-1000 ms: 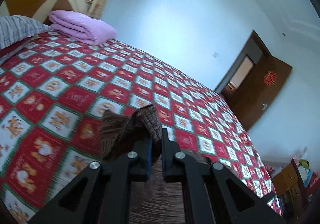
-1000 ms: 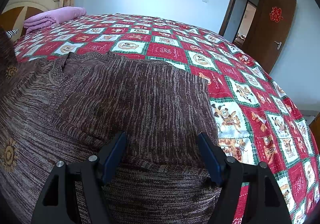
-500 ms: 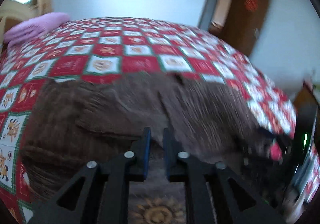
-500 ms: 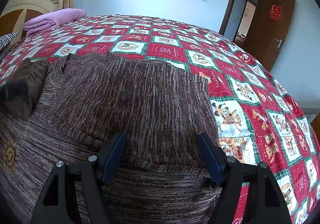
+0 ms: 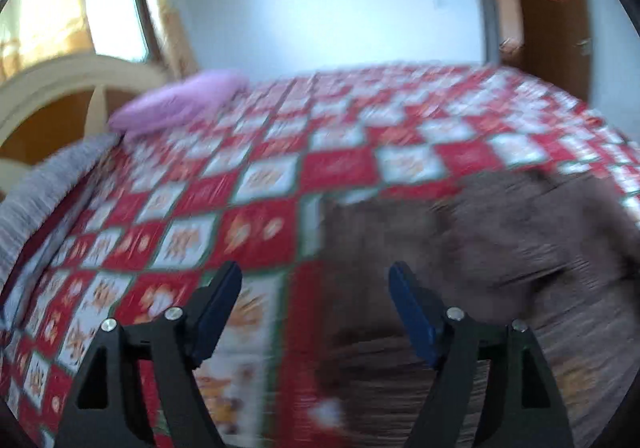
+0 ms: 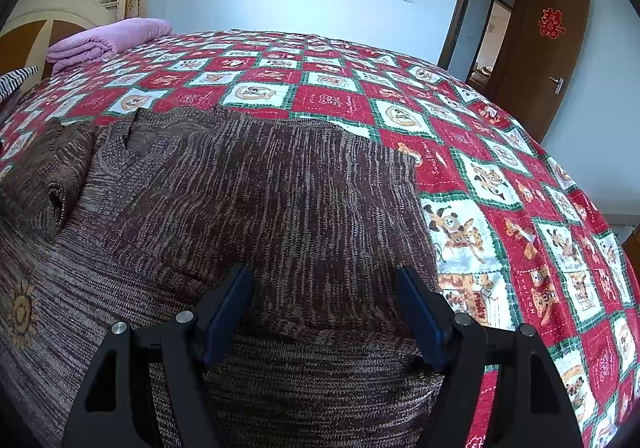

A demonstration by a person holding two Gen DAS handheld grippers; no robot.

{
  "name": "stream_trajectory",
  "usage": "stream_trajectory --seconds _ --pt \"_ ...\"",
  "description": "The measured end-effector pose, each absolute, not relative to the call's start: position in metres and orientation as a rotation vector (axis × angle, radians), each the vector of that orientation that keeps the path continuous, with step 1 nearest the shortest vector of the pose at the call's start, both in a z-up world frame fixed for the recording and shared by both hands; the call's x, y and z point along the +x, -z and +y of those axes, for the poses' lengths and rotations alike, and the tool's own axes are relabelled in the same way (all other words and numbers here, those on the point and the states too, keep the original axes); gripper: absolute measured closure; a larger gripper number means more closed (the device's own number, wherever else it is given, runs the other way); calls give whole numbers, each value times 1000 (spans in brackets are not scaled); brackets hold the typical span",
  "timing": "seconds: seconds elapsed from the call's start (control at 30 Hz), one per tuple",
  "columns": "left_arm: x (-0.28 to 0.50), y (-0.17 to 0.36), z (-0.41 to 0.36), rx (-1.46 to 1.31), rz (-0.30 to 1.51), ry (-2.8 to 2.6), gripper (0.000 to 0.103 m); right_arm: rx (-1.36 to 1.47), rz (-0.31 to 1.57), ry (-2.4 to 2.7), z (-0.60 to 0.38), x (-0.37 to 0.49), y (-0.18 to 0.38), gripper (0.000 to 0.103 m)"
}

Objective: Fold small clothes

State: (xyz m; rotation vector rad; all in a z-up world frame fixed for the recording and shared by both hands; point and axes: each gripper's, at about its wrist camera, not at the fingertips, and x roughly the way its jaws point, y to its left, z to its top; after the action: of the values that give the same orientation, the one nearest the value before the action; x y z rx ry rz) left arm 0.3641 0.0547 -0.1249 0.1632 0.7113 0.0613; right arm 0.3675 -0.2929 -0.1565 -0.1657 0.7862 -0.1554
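A brown knitted sweater [image 6: 260,200] lies flat on the red patterned bedspread [image 6: 500,184]. Its right sleeve is folded over the body, and its left sleeve [image 6: 44,176] lies folded on the left side. My right gripper [image 6: 324,304] is open and empty, low over the sweater's folded part. My left gripper [image 5: 316,300] is open and empty, over the sweater's left edge [image 5: 460,256] and the bedspread [image 5: 248,216]. The left wrist view is blurred by motion.
A folded purple blanket [image 6: 108,40] and a striped grey pillow [image 5: 48,184] lie at the bed's head by a wooden headboard [image 5: 60,88]. An open brown door [image 6: 540,64] stands at the right. The bedspread stretches far beyond the sweater.
My left gripper carried the sleeve over the sweater, let it go and opened, then swung left. The right gripper has stayed open in place.
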Motion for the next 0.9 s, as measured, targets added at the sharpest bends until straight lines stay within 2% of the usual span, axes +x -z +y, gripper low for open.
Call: stream_trajectory --seconds 0.13,0.23,0.3,0.37,0.47,0.6,0.7,0.73,0.77,0.83,0.9 --pt "356 153 68 163 839 -11 24 -164 786 155 -294 368 157 28" --pt "341 154 65 177 818 20 24 -163 790 153 -293 368 157 28" --pt "339 157 65 160 840 31 16 -152 798 146 -295 369 156 28" --pt "338 162 64 130 840 39 14 -127 821 124 -299 371 153 28" --pt "342 167 76 48 860 35 2 -116 830 104 -290 370 131 28" --pt "346 172 87 -46 888 69 0 -274 762 -26 -213 372 92 28" --pt "341 171 84 -39 870 63 0 -350 781 -133 -159 384 92 28" --pt "341 171 84 -40 868 63 0 -359 802 -170 -142 391 96 30" --pt "341 171 84 -44 868 65 0 -371 815 -193 -128 398 101 38" --pt "341 171 85 -49 867 68 0 -418 825 -214 -103 408 113 46" --pt "340 171 86 -54 863 71 0 -444 838 -223 -90 419 125 46"
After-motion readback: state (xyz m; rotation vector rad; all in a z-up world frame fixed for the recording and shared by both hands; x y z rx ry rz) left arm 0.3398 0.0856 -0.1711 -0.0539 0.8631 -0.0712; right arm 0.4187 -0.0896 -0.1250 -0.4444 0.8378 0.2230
